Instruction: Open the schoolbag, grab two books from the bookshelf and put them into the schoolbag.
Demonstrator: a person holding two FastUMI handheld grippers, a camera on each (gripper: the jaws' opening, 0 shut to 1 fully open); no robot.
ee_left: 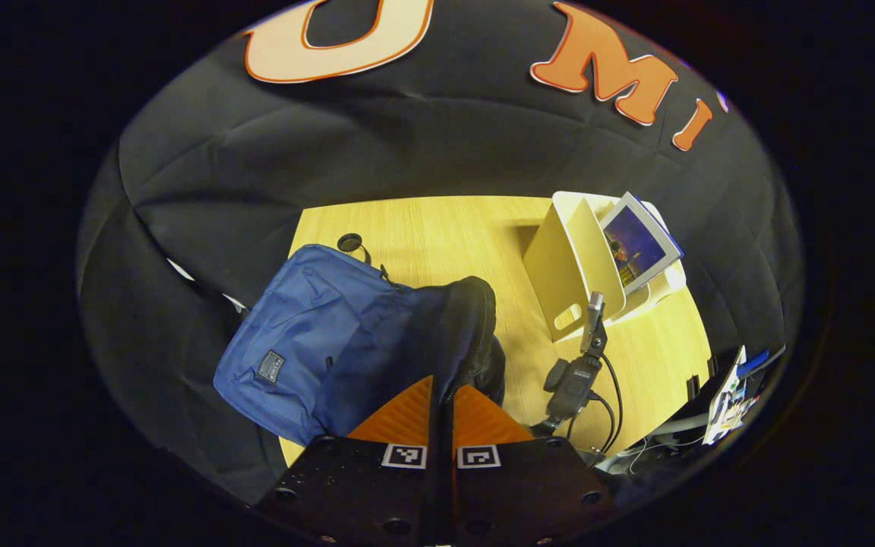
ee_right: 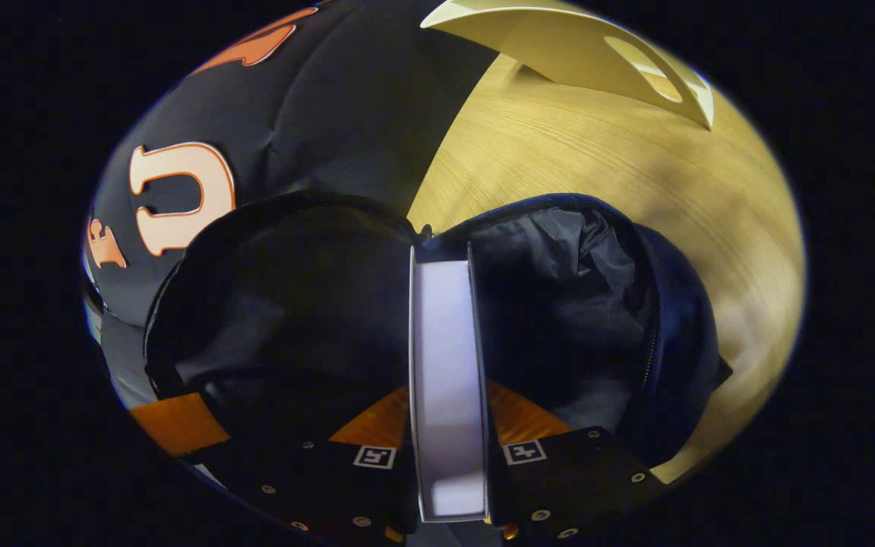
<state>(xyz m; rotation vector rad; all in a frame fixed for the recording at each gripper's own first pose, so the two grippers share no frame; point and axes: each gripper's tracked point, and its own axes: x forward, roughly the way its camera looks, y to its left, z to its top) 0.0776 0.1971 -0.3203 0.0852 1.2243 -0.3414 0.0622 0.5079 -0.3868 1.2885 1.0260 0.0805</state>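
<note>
Blue fabric schoolbag (ee_left: pixel 316 342) unzipped; right tongs (ee_right: pixel 449 425) clamp white-edged book (ee_right: pixel 445 365) over opening. Left tongs (ee_left: pixel 441 414) closed, empty. Second book (ee_left: pixel 639 243) remains in white shelf (ee_left: pixel 567 266), upper right.

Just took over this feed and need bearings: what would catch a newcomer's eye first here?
A white book clamped edge-on in the right gripper, poised at the open schoolbag. In the left gripper view, the blue bag lies on the table, its flap pinched by the left gripper, with another book in the bookshelf.
</note>
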